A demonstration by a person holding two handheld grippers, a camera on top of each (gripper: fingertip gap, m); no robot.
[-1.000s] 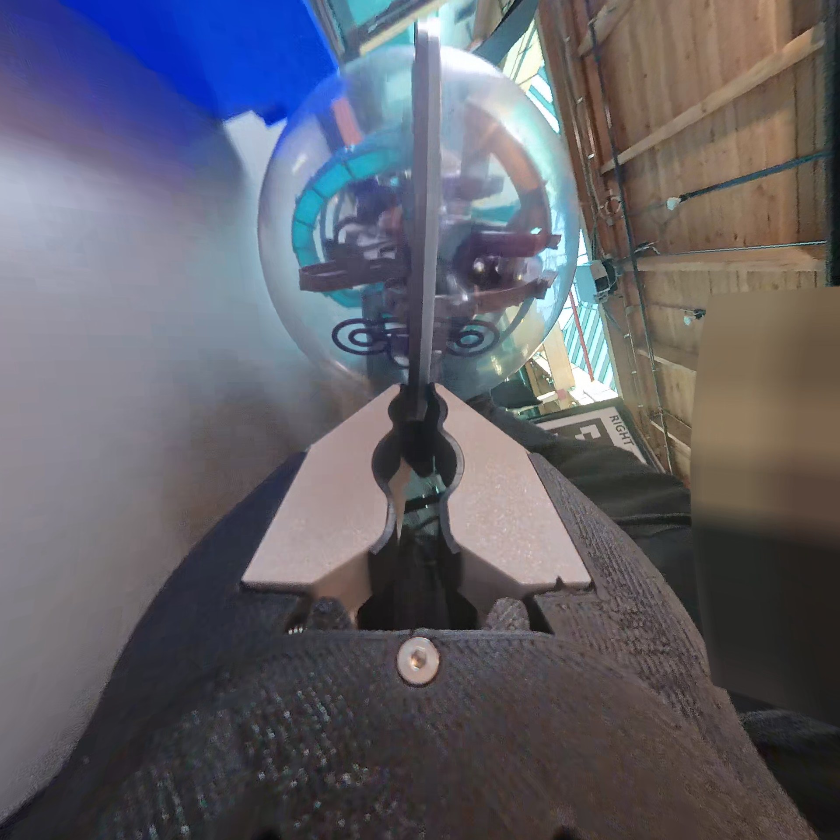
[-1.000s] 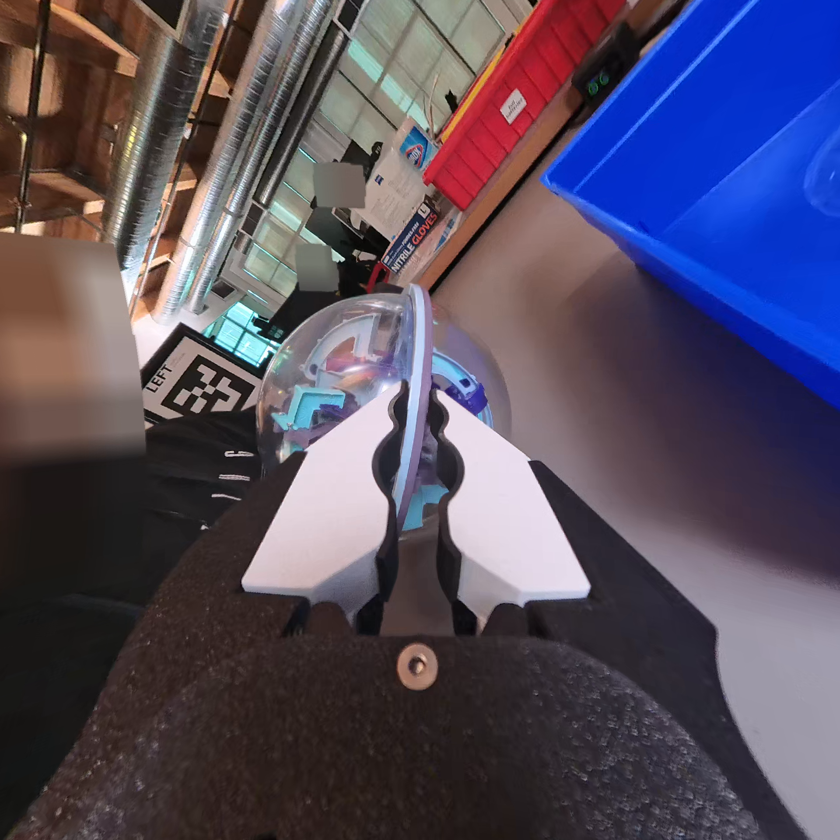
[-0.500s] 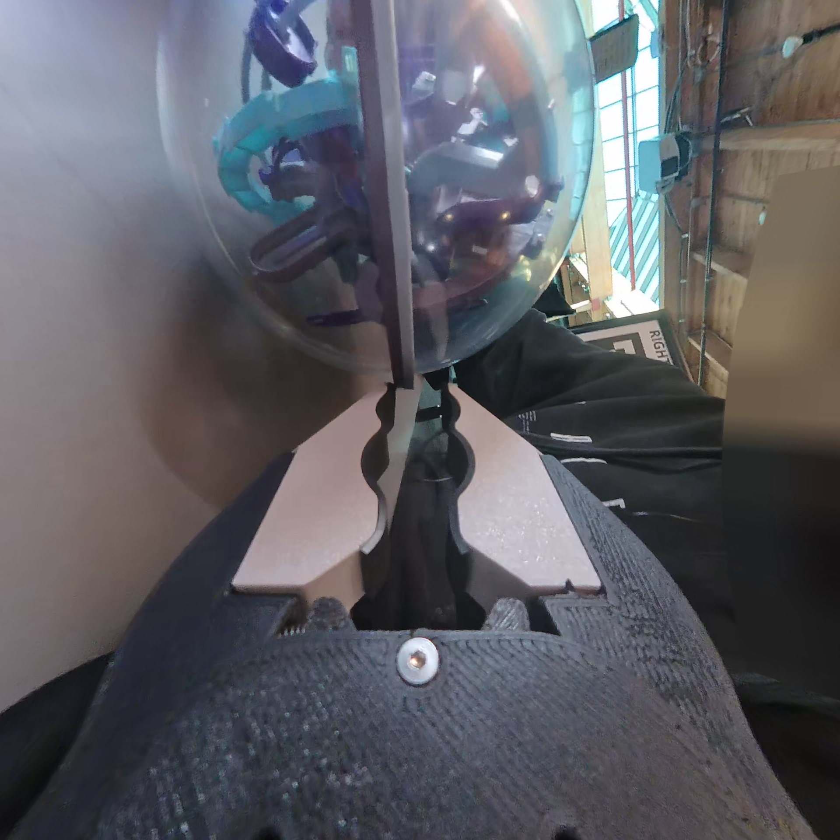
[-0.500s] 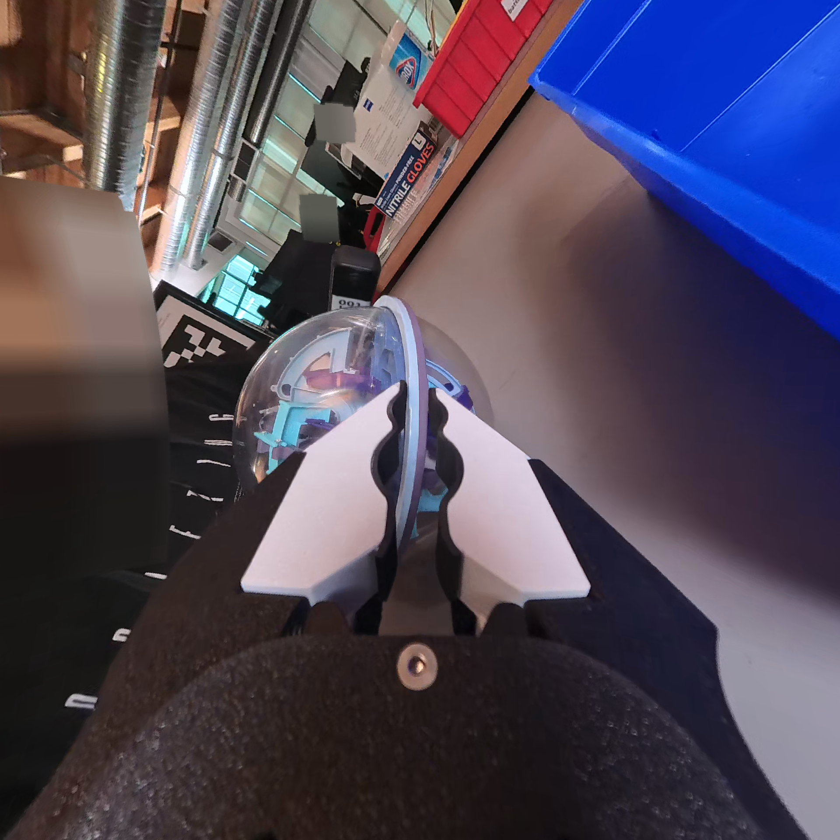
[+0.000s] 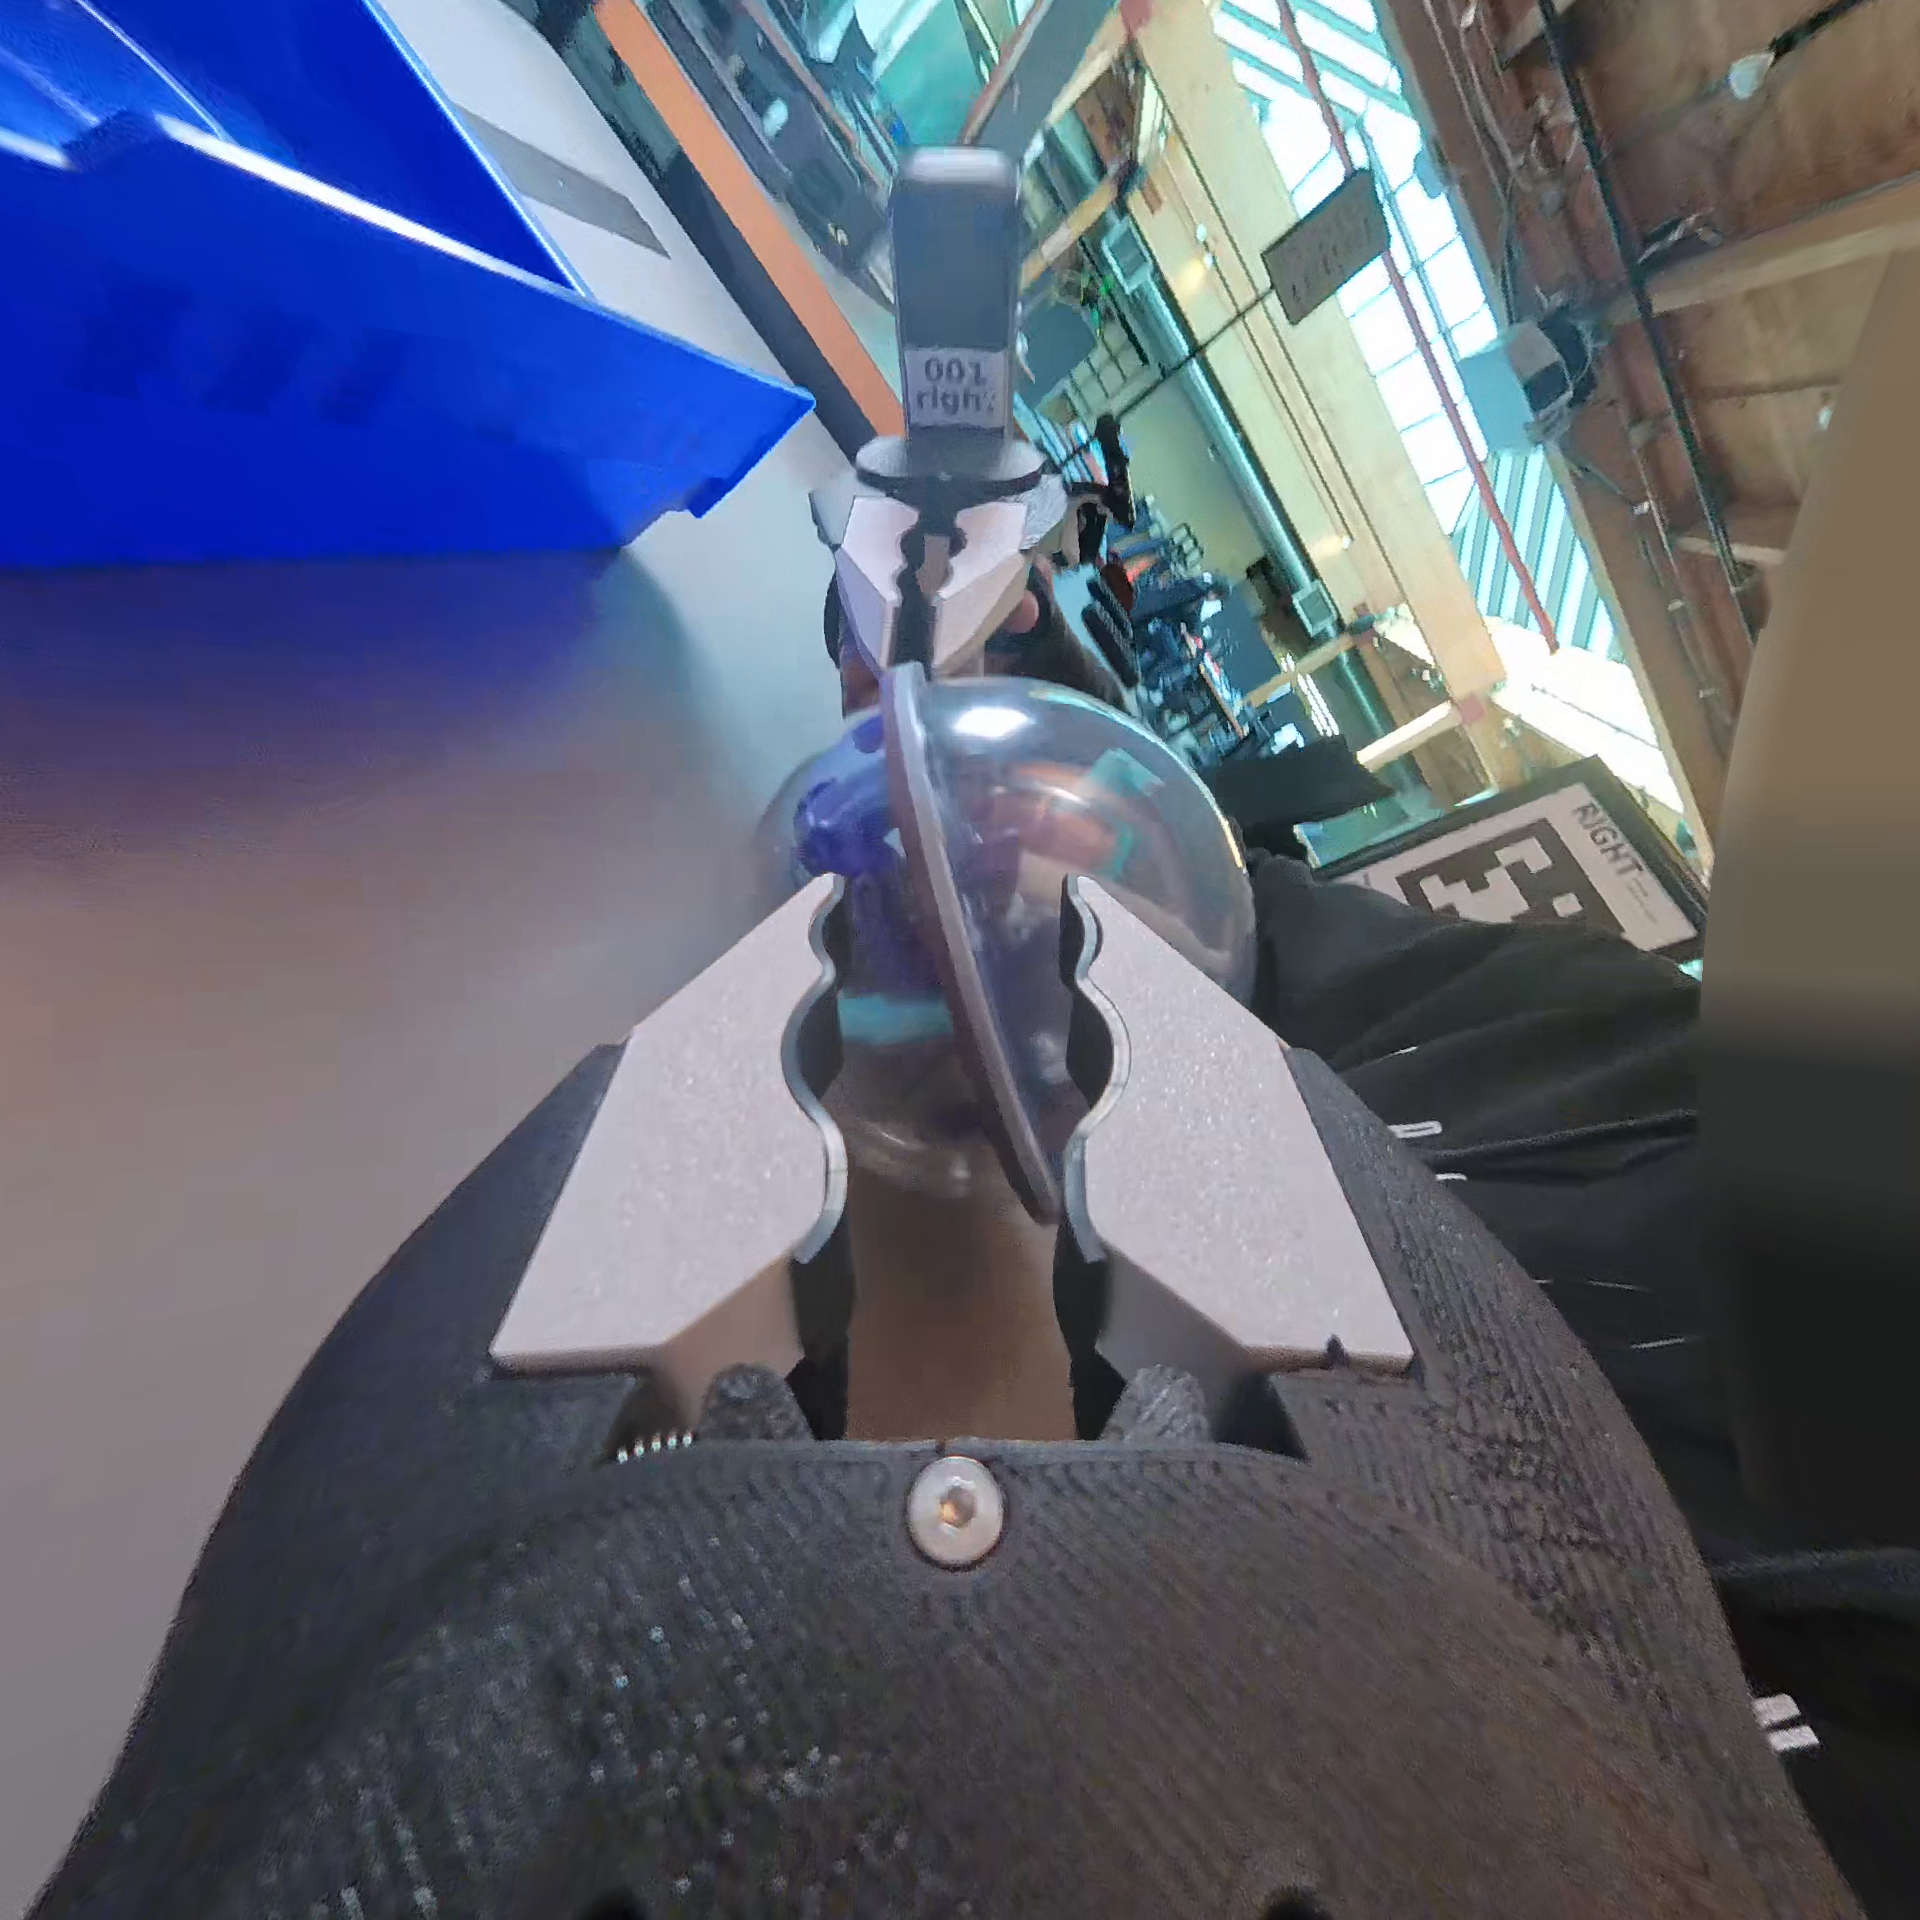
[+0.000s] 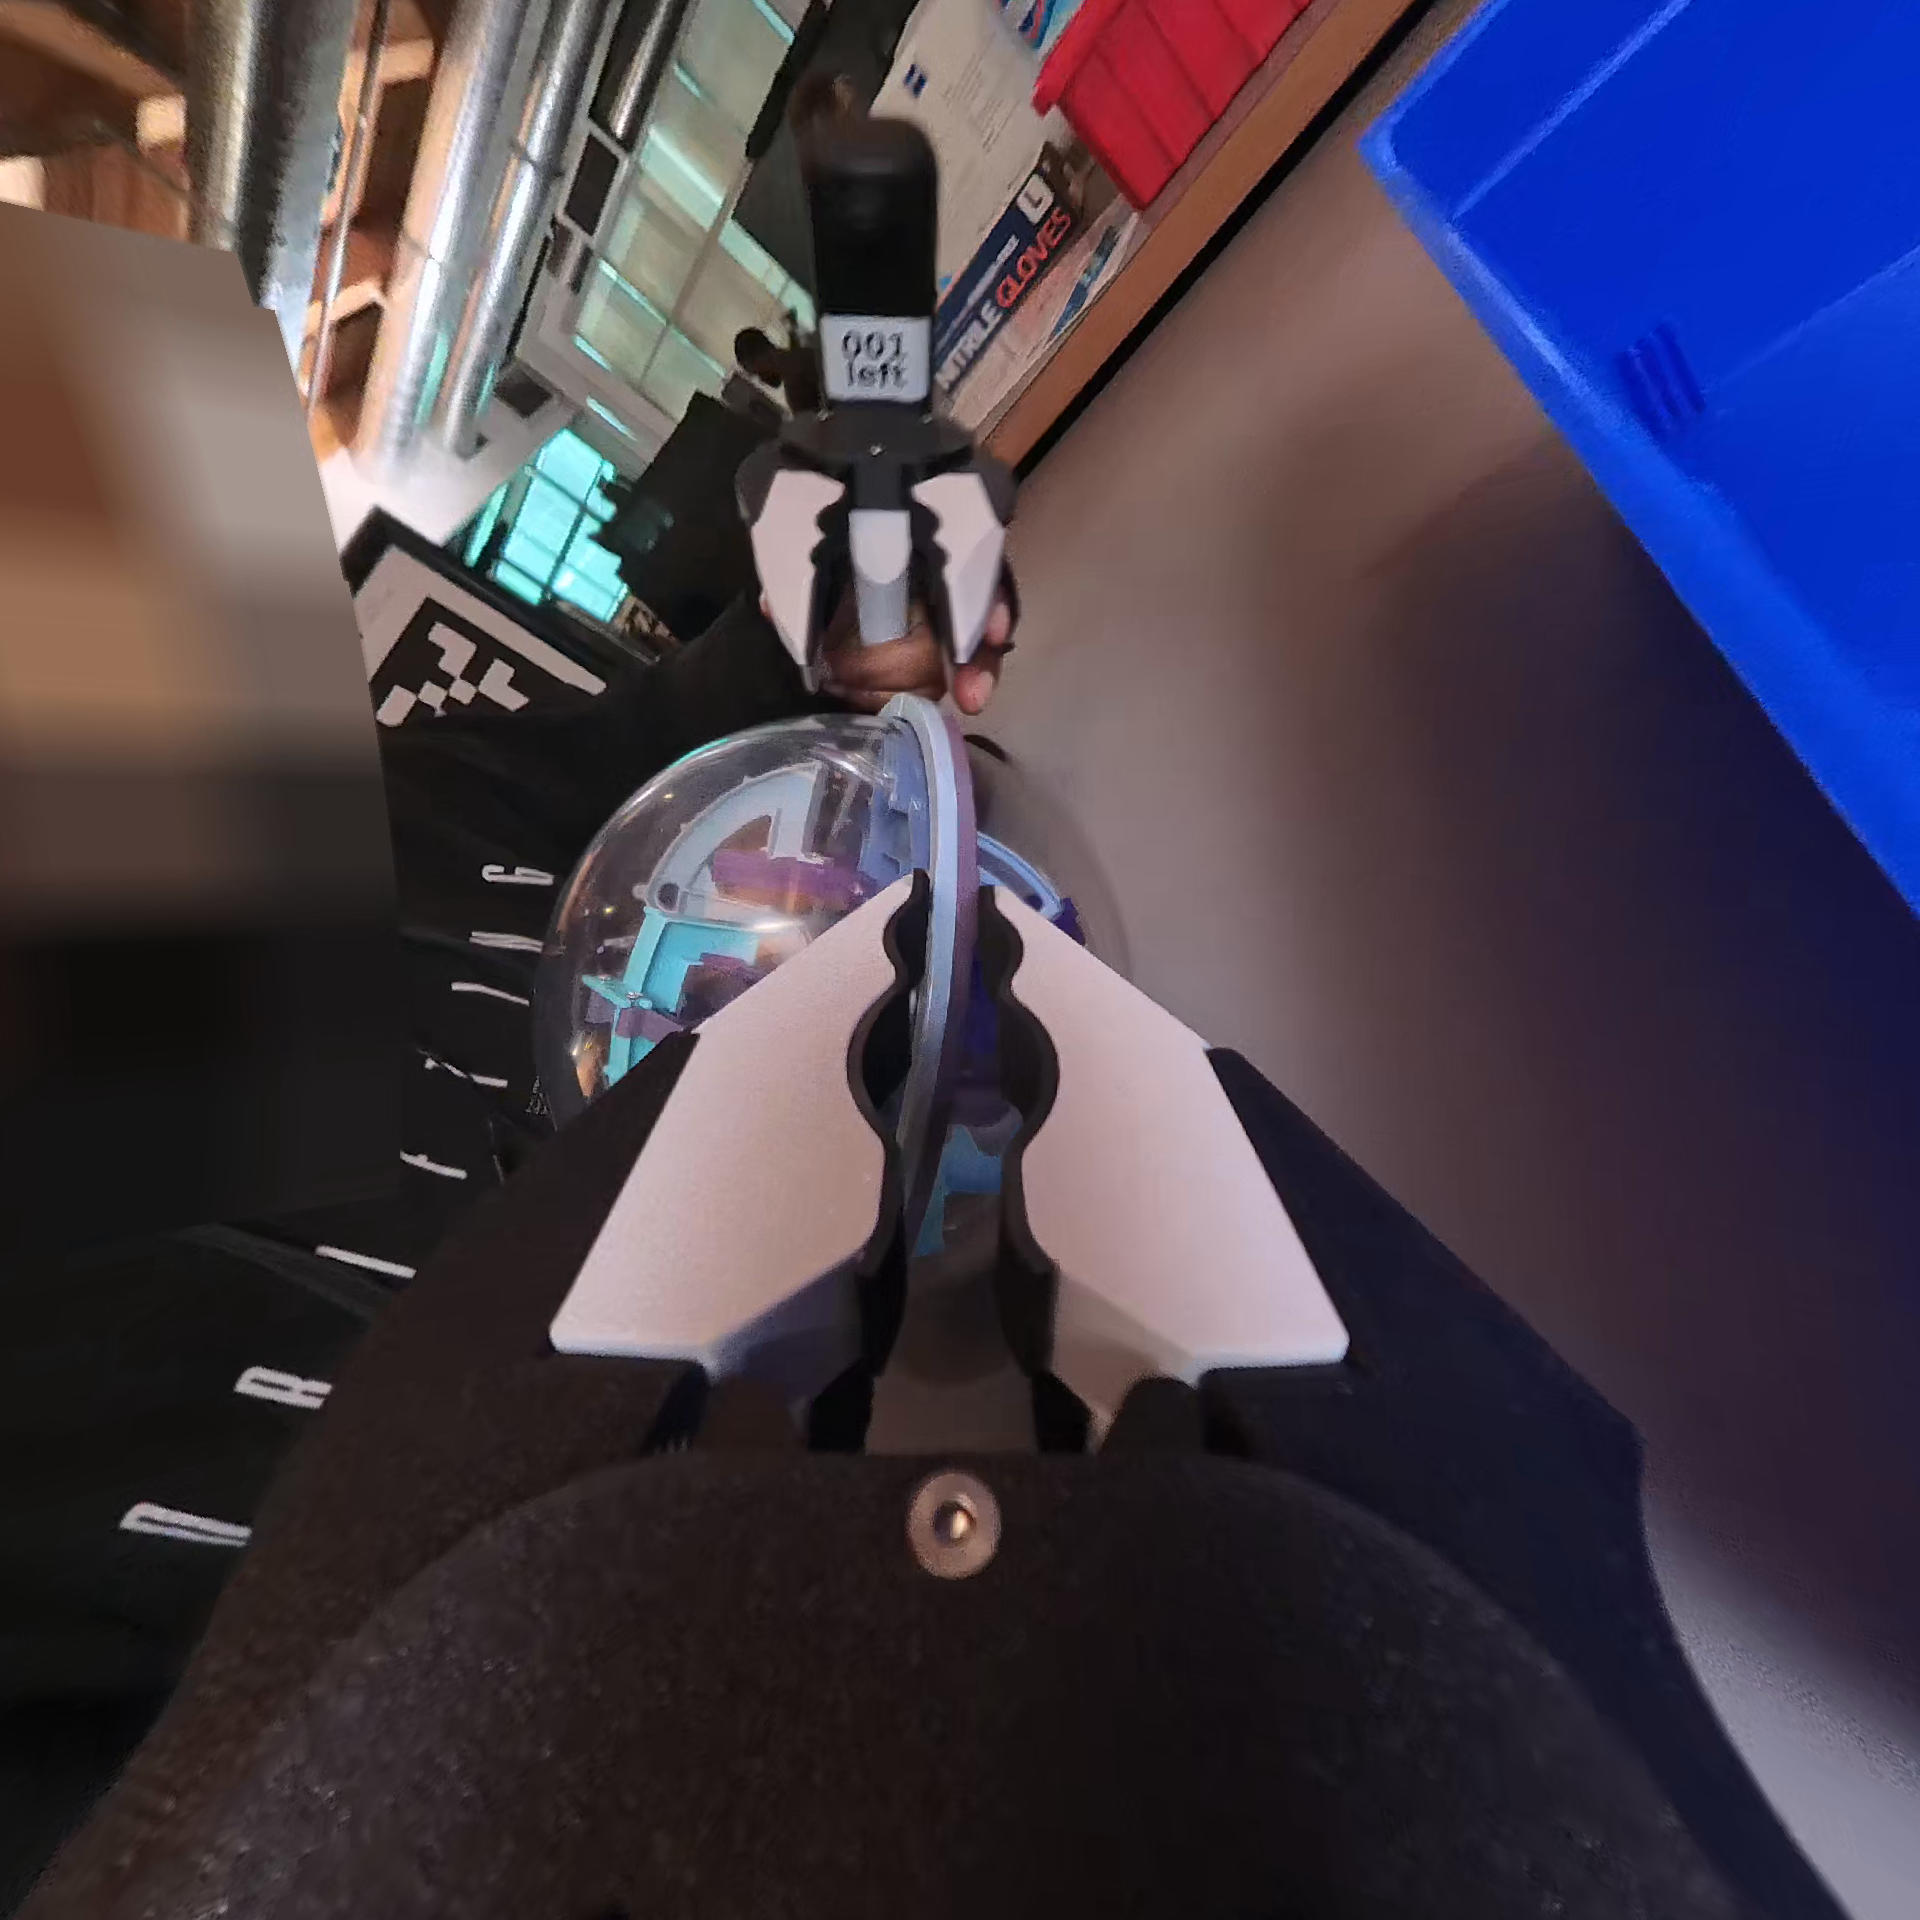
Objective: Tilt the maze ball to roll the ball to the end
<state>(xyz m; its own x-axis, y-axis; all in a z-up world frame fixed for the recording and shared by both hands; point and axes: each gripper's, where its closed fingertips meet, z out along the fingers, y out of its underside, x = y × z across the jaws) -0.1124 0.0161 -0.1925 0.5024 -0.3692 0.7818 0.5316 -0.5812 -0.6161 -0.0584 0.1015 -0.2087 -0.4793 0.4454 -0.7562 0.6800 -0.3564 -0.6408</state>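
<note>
Btwn both tools, maze ball [image 6: 748,894], rim [image 5: 940,935] edge-on twd each.

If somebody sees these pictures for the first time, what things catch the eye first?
First the clear maze ball in the middle, with teal and purple tracks inside. The right gripper is shut on its grey rim; the left gripper stands open around the rim. A big blue bin sits on the table behind.

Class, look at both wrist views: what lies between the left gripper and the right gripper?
The maze ball: both views show it between the left gripper and right gripper.
</note>
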